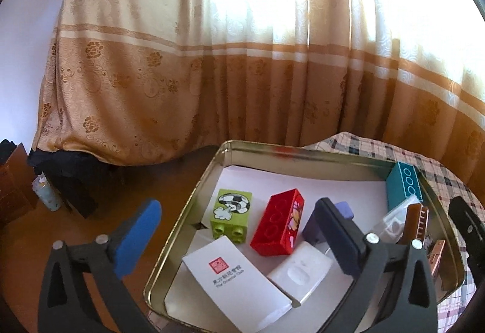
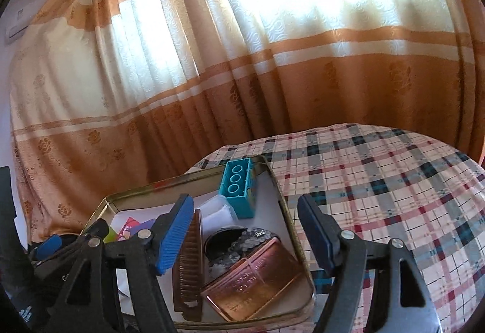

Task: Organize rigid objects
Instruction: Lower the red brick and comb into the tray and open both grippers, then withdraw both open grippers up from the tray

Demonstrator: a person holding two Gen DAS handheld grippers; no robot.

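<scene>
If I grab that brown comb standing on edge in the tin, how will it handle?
The brown comb looks like thin hard plastic, so probably stiff and light. It stands on its long edge, leaning by the rose-gold case, so a nudge would likely tip it flat. Its glossy surface may slip.

A gold-rimmed tin (image 1: 194,196) lined in white holds a lime green block (image 1: 232,211) printed with a black-and-white football, a red block (image 1: 279,222), a teal block (image 2: 238,190), a lilac piece (image 1: 344,210), a brown comb (image 2: 189,263) and a rose-gold case (image 2: 257,281). A white card (image 1: 233,275) carries a red seal. The cloth (image 2: 394,181) is cream plaid with red and dark teal lines. The curtain (image 1: 212,75) is cream above, orange-brown with flowers below.
</scene>
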